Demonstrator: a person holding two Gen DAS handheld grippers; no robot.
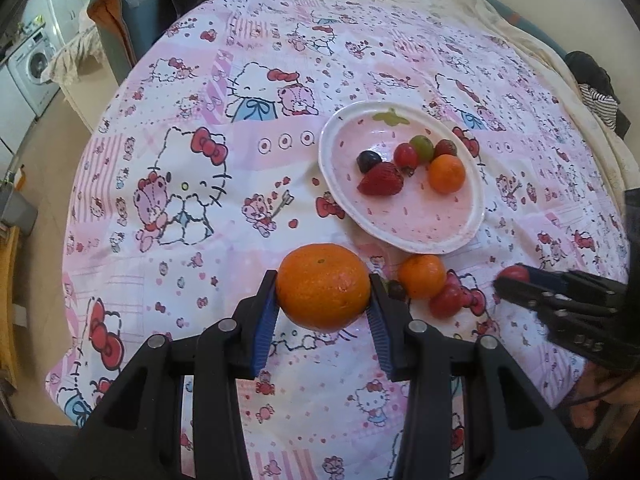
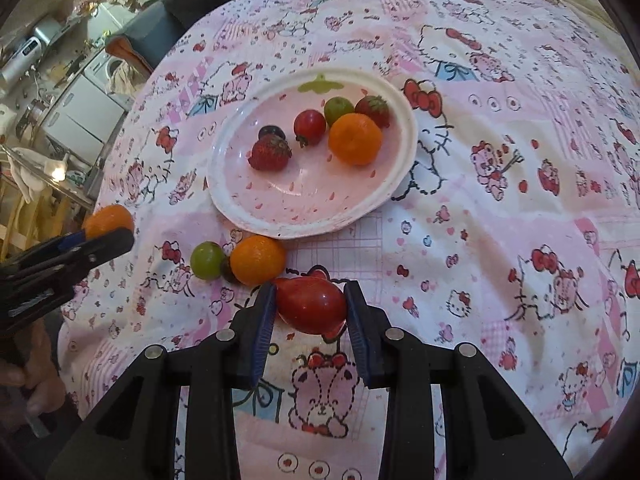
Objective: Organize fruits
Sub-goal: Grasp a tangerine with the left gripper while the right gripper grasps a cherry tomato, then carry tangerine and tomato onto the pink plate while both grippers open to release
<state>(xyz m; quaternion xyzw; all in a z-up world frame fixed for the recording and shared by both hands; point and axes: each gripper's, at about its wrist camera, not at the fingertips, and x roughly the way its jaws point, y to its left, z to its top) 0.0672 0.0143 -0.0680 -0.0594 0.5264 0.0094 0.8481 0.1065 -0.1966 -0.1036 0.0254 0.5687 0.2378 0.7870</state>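
While clamped between the left gripper pads at lower centre, large orange, right gripper grasping red tomato, pink plate of fruit mid-frame above

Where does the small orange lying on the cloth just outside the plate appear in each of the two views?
Left wrist view: small orange lies lower right of centre, below the plate.
Right wrist view: it lies left of centre, below the plate, beside a green grape.
Shared landmark: the plate.

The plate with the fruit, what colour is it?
Pink with a white rim, plate; clearest in the right wrist view.
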